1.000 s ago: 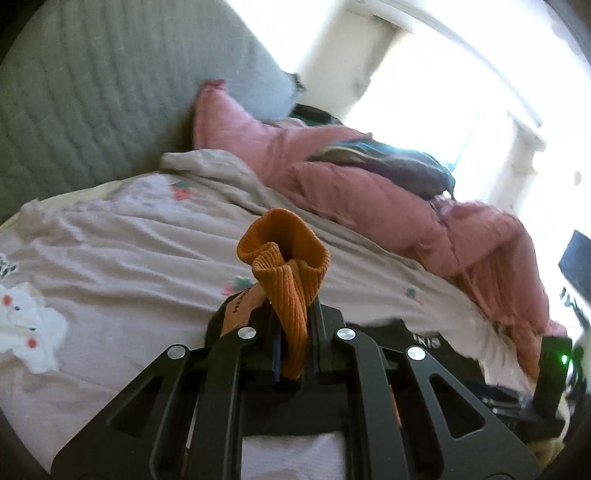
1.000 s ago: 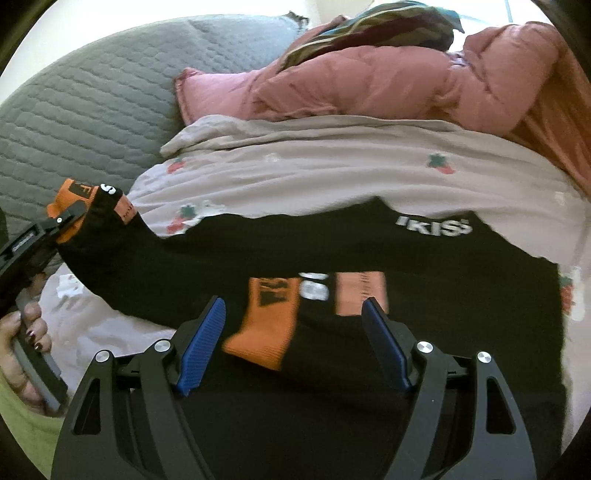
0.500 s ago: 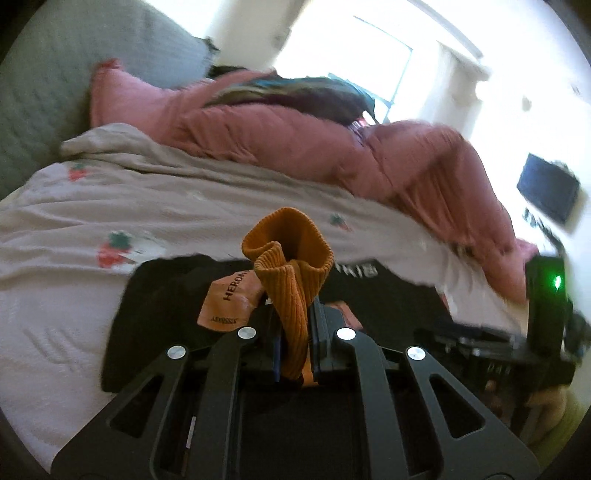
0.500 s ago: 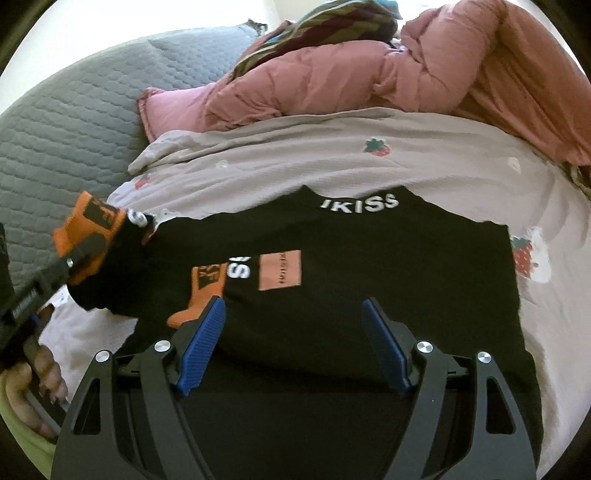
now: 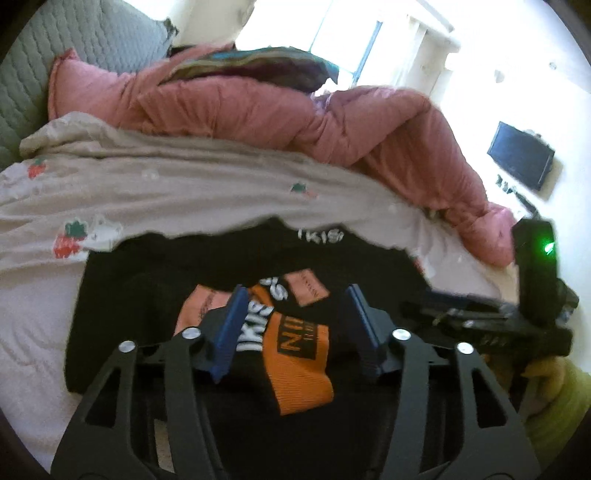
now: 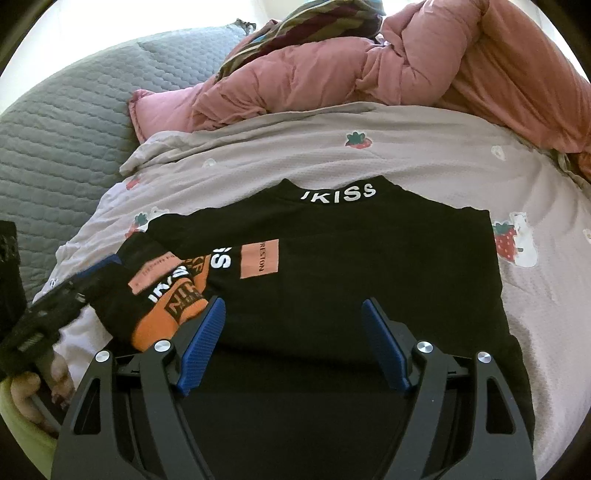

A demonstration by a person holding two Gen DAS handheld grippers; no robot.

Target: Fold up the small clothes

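Observation:
A small black top (image 6: 369, 251) with white "IKISS" lettering at the collar lies flat on the bed. Its left sleeve with an orange cuff (image 5: 301, 373) is folded in over the body; the cuff also shows in the right wrist view (image 6: 166, 317). My left gripper (image 5: 295, 328) is open just above that cuff, holding nothing. My right gripper (image 6: 291, 347) is open and empty over the lower middle of the top. The left gripper's body shows at the left edge of the right wrist view (image 6: 55, 306).
The top lies on a pale strawberry-print sheet (image 6: 406, 147). A pink quilt (image 6: 424, 62) with a dark striped garment (image 6: 314, 18) on it is bunched at the back. A grey quilted headboard (image 6: 66, 122) stands at left. A dark screen (image 5: 521, 160) hangs on the far wall.
My left gripper carried the orange cuff in over the top, then opened and let it go. The sleeve now lies folded on the body. The right gripper stayed open.

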